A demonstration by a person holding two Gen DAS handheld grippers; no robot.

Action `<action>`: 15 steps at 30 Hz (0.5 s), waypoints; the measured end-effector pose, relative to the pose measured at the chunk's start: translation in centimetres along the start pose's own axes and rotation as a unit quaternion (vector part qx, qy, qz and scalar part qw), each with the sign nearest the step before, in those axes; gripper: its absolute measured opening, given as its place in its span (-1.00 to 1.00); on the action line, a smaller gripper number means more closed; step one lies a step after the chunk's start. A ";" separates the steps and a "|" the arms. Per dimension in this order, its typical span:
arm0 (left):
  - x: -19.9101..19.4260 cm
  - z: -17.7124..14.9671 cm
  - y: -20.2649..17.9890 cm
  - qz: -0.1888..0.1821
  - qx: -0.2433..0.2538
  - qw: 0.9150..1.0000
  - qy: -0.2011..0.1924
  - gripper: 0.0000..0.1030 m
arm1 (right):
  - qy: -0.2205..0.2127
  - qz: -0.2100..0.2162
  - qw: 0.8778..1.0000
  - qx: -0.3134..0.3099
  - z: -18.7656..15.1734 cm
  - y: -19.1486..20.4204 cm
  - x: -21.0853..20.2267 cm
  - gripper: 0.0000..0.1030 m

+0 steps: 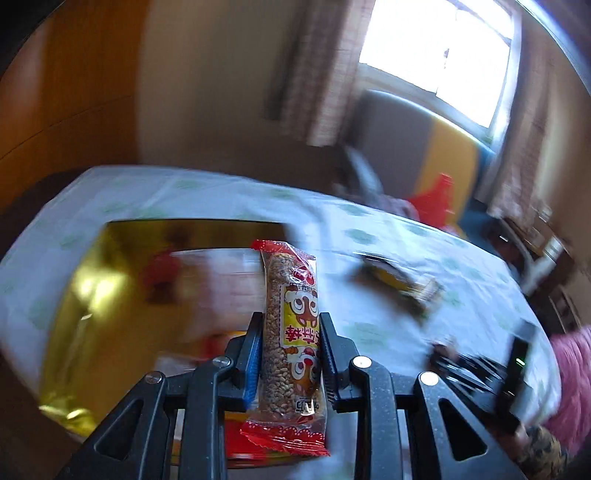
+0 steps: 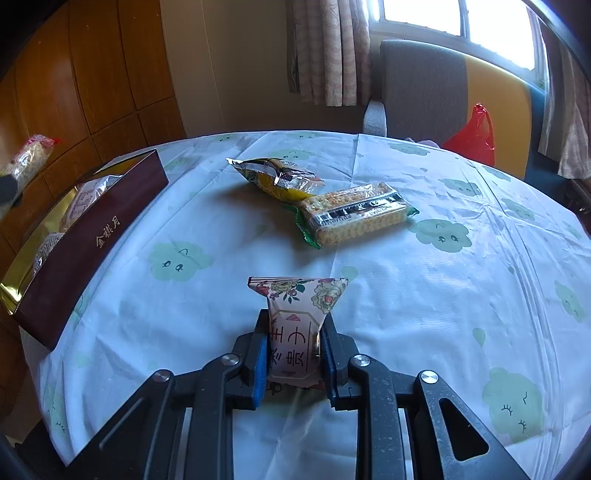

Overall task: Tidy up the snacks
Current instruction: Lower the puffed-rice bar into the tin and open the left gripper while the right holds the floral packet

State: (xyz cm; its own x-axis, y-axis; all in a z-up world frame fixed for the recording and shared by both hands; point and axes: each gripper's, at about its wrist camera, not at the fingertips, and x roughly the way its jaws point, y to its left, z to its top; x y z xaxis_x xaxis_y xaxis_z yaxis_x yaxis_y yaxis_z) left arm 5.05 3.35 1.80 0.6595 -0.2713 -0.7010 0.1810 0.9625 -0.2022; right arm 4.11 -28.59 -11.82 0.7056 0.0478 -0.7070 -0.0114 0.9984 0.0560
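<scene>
Two packets mid-tablecloth, well apart from box at left edge.

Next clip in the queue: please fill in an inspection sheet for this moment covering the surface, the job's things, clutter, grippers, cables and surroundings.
Surface: round table under a white cloth printed with green clouds.
Job's things: maroon gift box with gold lining at the table's left edge, packets inside; yellow snack bag and cracker pack loose on the cloth, touching.
Clutter: nothing seen.
Grippers: left gripper shut on a sesame bar, raised over the box; right gripper shut on a floral pastry packet above the cloth.
Cables: nothing seen.
Surroundings: grey chair, red plastic bag, curtained window, wooden panelling.
</scene>
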 end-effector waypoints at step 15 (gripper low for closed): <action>7.8 1.8 11.8 0.071 -0.153 0.982 0.080 -0.44 | 0.001 -0.009 1.000 -0.006 0.0 0.2 0.1 -0.52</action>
State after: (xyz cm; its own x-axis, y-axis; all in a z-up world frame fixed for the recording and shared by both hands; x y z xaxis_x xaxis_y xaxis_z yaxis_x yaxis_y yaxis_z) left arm 13.63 12.59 -4.80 0.5350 -0.1553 -0.8304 -0.1486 0.9503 -0.2735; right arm 4.23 -28.37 -11.87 0.7044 0.0297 -0.7092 -0.0076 0.9994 0.0342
